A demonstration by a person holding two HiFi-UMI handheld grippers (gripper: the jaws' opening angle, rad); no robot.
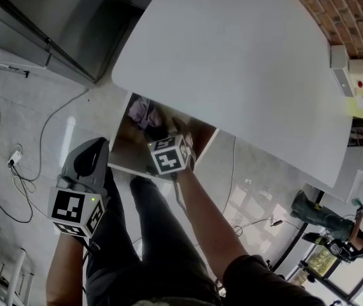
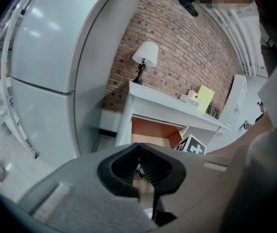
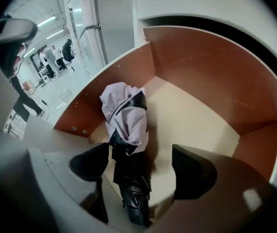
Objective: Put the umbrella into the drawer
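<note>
The folded umbrella (image 3: 126, 120), lilac and black, lies on the floor of the open drawer (image 3: 201, 76), against its left wall. My right gripper (image 3: 141, 166) points steeply down into the drawer and is open. The umbrella's black end sits between its pads, and neither pad presses on it. In the head view the umbrella (image 1: 140, 113) shows in the drawer (image 1: 124, 150) under the white table (image 1: 232, 62), with the right gripper (image 1: 167, 136) above it. My left gripper (image 1: 92, 153) hangs outside the drawer's near left corner, with its jaws (image 2: 146, 171) shut and empty.
A white fridge (image 2: 56, 57) stands to the left of the table (image 2: 167, 106). On the table are a lamp (image 2: 145, 57) and a yellow card (image 2: 205, 97). Cables (image 1: 28, 171) trail over the floor at left. The person's dark-clad legs (image 1: 149, 234) are just before the drawer.
</note>
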